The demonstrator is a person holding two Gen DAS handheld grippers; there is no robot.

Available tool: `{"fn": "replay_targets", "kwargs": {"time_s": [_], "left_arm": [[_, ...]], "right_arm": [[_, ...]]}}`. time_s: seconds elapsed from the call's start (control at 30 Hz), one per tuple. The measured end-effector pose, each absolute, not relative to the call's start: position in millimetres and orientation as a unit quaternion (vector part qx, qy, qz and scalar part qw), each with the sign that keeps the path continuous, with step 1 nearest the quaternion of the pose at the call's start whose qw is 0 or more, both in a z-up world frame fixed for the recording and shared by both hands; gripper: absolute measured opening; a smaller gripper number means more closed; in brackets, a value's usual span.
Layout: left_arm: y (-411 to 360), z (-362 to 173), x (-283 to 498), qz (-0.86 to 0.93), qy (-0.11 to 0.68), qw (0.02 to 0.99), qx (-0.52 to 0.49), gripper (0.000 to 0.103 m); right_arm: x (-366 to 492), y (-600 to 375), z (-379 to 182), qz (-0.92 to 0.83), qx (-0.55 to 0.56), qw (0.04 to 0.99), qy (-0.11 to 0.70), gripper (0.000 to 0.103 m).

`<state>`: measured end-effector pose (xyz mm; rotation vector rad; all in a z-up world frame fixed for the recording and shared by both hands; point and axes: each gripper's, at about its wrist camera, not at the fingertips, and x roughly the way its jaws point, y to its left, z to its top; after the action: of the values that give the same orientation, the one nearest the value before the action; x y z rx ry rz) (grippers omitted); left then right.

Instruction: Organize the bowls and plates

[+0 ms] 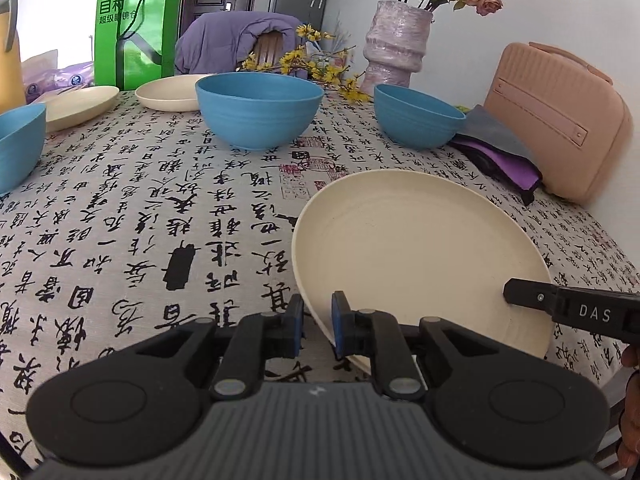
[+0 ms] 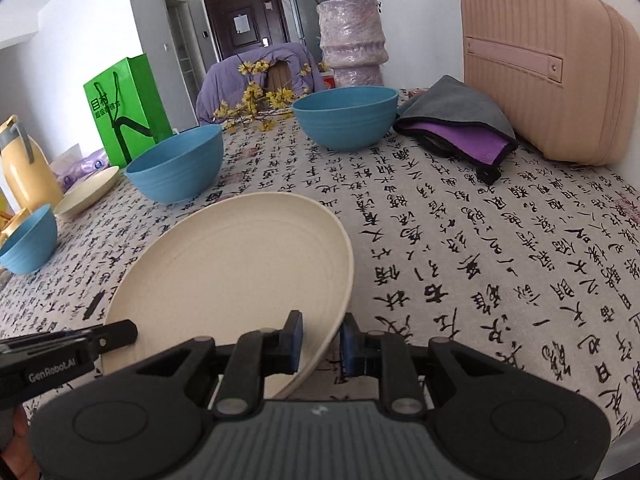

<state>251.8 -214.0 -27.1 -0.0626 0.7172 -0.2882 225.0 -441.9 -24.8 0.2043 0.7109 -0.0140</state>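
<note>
A cream plate (image 1: pixel 416 248) lies near the table's front; it also shows in the right wrist view (image 2: pixel 236 264). My left gripper (image 1: pixel 318 326) straddles its left rim, jaws narrowly apart with a gap at the rim. My right gripper (image 2: pixel 322 344) straddles its right rim the same way, and its finger shows in the left wrist view (image 1: pixel 524 294). Three blue bowls stand behind: middle (image 1: pixel 258 114), right (image 1: pixel 416 120), left (image 1: pixel 18 144). Two more cream plates (image 1: pixel 168 92) (image 1: pixel 80 106) lie at the back left.
A pink case (image 1: pixel 560 132) and a folded grey-purple cloth (image 1: pixel 496 144) sit at the right. A vase of flowers (image 1: pixel 396 48), yellow blossom sprigs (image 1: pixel 316 64), a green bag (image 1: pixel 134 26) and a yellow jug (image 2: pixel 26 168) stand at the back.
</note>
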Motion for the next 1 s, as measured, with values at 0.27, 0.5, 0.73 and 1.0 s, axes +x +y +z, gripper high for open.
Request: {"fn": "replay_targets", "kwargs": {"time_s": [0.27,0.5,0.73,1.0], "left_arm": [[-210.1,-23.6,252.4,-0.122,0.346,0.930,-0.024,0.015],[-203.2,-23.8,252.8,-0.114,0.346,0.931,-0.027,0.016],[-204.6,-21.4,247.6,-0.114,0.330,0.937,-0.021,0.055],[-196.9,-8.6,229.1,-0.115,0.267,0.957,-0.005,0.103]], "right_arm": [[231.1,-431.4,-24.8,0.006,0.094,0.934,0.345,0.021],[233.3,-424.6,-26.8,0.015,0.093,0.933,0.347,0.024],[231.5,-424.9,-22.7,0.014,0.094,0.939,0.330,0.060],[219.2,-423.7,-14.0,-0.002,0.083,0.952,0.294,0.091]]}}
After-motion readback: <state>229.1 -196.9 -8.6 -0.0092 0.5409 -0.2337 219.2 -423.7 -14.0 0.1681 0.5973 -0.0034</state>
